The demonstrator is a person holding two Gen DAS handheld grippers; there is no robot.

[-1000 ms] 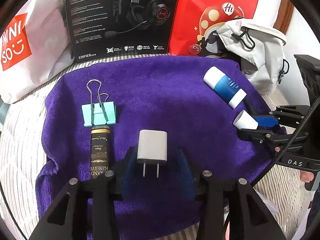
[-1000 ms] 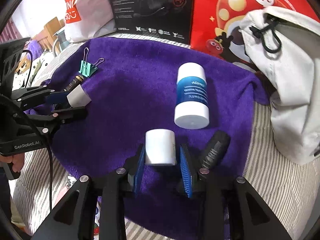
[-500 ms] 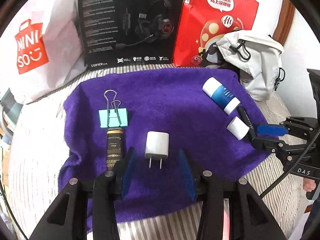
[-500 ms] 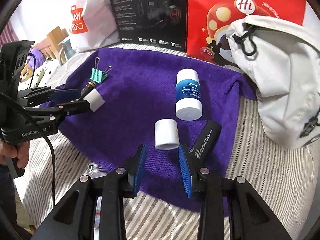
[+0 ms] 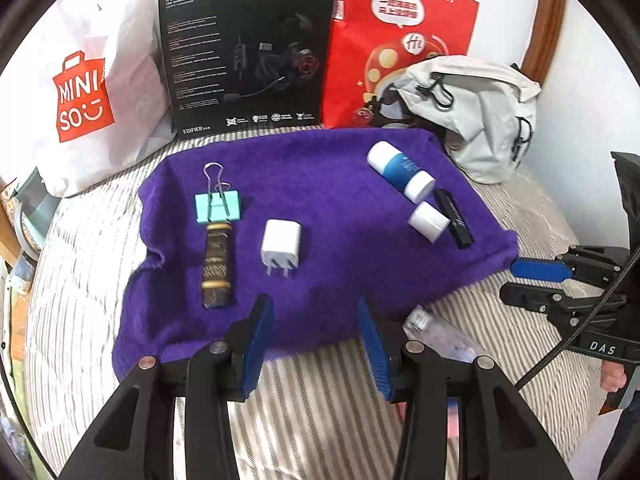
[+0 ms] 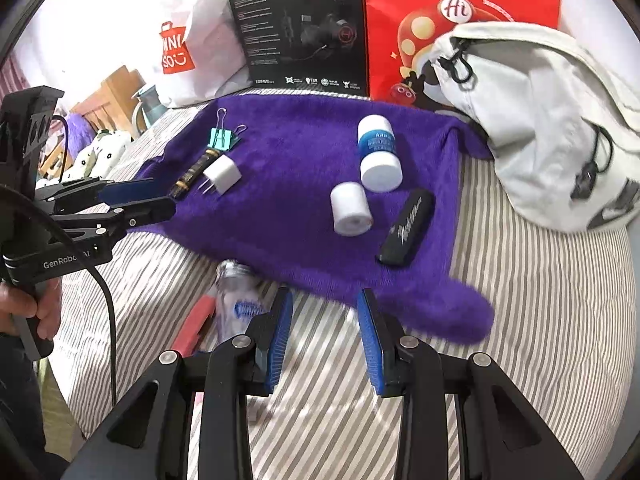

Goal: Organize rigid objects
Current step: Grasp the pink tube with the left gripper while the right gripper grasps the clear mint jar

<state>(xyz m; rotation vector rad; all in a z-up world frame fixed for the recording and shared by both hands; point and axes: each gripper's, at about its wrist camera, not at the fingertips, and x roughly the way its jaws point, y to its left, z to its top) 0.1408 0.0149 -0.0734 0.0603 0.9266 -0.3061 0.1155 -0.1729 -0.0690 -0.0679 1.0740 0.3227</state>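
Observation:
A purple towel lies on the striped bed. On its left part are a teal binder clip, a dark gold tube and a white charger plug. On its right part are a blue-and-white bottle, a small white cylinder and a black flat case. My left gripper is open and empty over the towel's near edge. My right gripper is open and empty too, short of the white cylinder and the black case.
A clear plastic bottle and a red stick lie on the bedsheet off the towel. A black headset box, a red bag, a white shopping bag and a grey pouch stand behind.
Both grippers have let go and pulled back toward the near edge: the left has released the charger plug, the right the white cylinder. Both objects now rest on the towel.

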